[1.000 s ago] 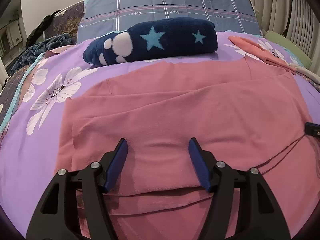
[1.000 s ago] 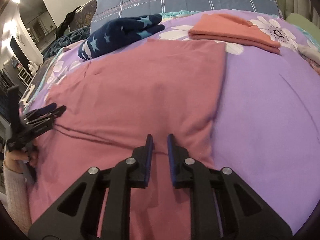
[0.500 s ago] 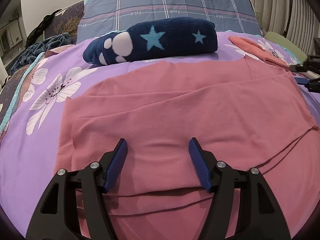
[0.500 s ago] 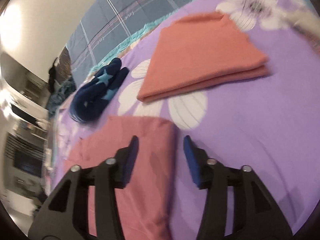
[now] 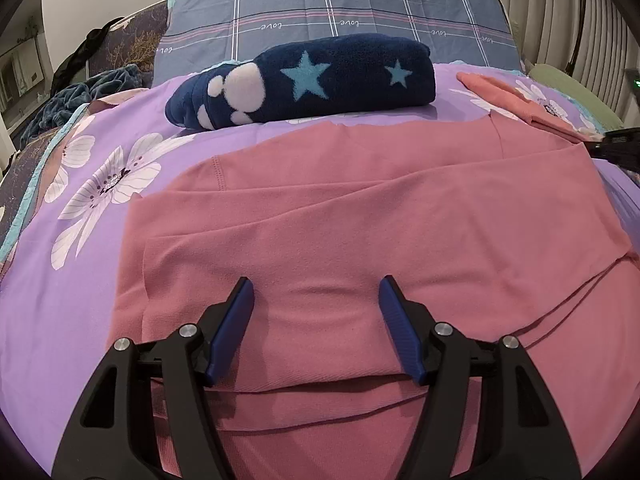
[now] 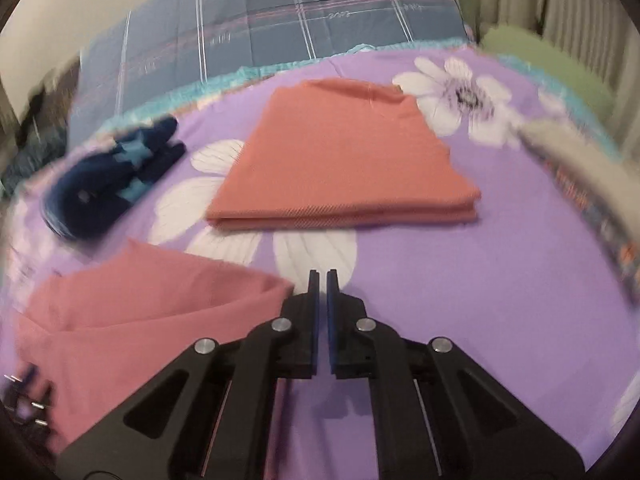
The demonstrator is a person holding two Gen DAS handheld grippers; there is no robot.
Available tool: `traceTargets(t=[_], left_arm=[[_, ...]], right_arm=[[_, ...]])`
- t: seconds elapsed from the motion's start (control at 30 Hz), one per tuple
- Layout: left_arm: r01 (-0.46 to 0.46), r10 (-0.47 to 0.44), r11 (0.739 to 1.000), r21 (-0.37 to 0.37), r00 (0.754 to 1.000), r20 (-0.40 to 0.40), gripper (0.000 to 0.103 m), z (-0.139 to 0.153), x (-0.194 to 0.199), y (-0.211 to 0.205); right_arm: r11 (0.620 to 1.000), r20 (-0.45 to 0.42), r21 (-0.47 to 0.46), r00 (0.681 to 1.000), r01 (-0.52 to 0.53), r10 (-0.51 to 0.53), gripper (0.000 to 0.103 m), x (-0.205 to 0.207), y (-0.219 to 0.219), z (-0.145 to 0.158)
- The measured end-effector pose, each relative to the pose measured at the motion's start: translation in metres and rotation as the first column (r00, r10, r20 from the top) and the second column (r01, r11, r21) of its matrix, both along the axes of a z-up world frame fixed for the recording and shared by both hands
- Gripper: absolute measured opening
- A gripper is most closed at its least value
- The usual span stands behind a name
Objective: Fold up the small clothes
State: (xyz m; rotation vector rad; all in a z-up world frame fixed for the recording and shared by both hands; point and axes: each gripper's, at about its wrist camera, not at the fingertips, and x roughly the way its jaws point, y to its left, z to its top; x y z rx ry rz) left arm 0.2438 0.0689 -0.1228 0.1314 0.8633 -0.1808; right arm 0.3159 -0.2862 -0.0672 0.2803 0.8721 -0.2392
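Two grippers work a pink garment [image 5: 360,216] spread flat on the purple floral bedsheet [image 5: 80,280]. Left gripper [image 5: 316,320] hovers open over its near hem, probably steadying. Right gripper [image 6: 320,280], jaws just closed empty, sits beside the garment's far corner.

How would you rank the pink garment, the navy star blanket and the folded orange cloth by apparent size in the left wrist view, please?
1. Pink garment, largest, though nearest the camera.
2. Navy star blanket.
3. Folded orange cloth, smallest, seen edge-on.
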Motion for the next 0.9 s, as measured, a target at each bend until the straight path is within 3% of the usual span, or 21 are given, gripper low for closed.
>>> traceTargets(t=[0.07,0.13,0.2,0.23,0.33,0.4,0.57,0.7,0.77,0.9], left_arm=[[0.0,0.0,1.0,0.001,1.0,0.0,0.067,0.0,0.0,0.0],[0.0,0.0,1.0,-0.001,1.0,0.0,0.067,0.0,0.0,0.0],[0.0,0.0,1.0,-0.002,1.0,0.0,0.067,0.0,0.0,0.0],[0.0,0.0,1.0,-0.002,1.0,0.0,0.067,0.0,0.0,0.0],[0.001,-0.001,1.0,-0.002,1.0,0.0,0.067,0.0,0.0,0.0],[0.0,0.0,1.0,0.0,1.0,0.0,0.067,0.0,0.0,0.0],[0.0,0.0,1.0,-0.001,1.0,0.002,0.067,0.001,0.0,0.0],[-0.002,0.002,1.0,-0.013,1.0,0.02,0.067,0.005,-0.004,0.003],[-0.008,0.009,0.999,-0.047,1.0,0.027,0.067,0.014,-0.011,0.011],[-0.042,0.053,0.994,-0.097,0.991,0.122,0.066,0.051,-0.032,0.05]], right_arm=[[0.998,0.053,0.011,0.997,-0.06,0.06,0.007,-0.02,0.013,0.011],[0.98,0.095,0.034,0.976,-0.198,0.194,0.007,-0.043,0.038,0.019],[0.946,0.091,0.04,0.944,-0.321,0.317,0.015,-0.064,0.06,0.018],[0.933,0.051,0.001,0.932,-0.359,0.359,0.018,-0.077,0.074,0.01],[0.938,-0.09,-0.056,0.937,-0.342,0.336,0.02,-0.085,0.079,-0.031],[0.937,-0.023,-0.066,0.94,-0.342,0.341,0.02,-0.092,0.077,-0.044],[0.931,-0.042,-0.155,0.944,-0.331,0.328,0.022,-0.09,0.092,-0.042],[0.938,-0.022,-0.104,0.944,-0.33,0.33,0.022,-0.089,0.079,-0.046],[0.94,-0.013,-0.091,0.944,-0.329,0.329,0.022,-0.095,0.081,-0.046],[0.94,-0.009,-0.089,0.944,-0.329,0.33,0.022,-0.096,0.082,-0.046]])
